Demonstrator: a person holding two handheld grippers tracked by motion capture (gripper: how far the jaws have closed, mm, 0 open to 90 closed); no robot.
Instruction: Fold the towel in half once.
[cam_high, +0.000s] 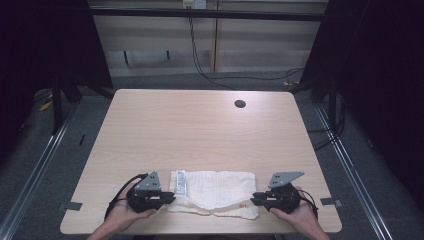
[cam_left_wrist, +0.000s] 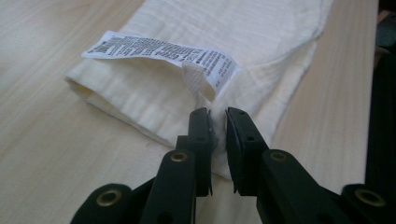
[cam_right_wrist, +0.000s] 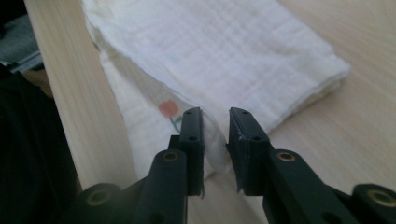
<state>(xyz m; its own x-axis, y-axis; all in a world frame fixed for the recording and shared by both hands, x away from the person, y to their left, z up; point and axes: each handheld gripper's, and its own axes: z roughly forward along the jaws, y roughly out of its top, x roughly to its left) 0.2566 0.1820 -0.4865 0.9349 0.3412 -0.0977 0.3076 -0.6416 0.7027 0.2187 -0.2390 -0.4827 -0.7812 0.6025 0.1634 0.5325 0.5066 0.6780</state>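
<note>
Cream cloth (cam_high: 215, 192) lying folded at the near edge of the desk (cam_high: 200, 130), a gripper sitting at each short end.

Its long axis is running side to side across the desk, so both ends are equally in reach: left gripper (cam_high: 167, 196) at the tagged end, right gripper (cam_high: 256, 198) at the far end by the small red print (cam_right_wrist: 168, 108). In the left gripper view the fingers (cam_left_wrist: 200, 135) are standing slightly apart with the cloth's corner, just below the white tag (cam_left_wrist: 159, 51), lying in the gap, the pads not pressing. In the right gripper view the fingers (cam_right_wrist: 192, 135) are likewise apart, a fold of cloth edge sitting loose between them. I'm judging each corner lies straight ahead of its own fingers, so any regrasp or pull-back is running along the cloth's length.
</note>
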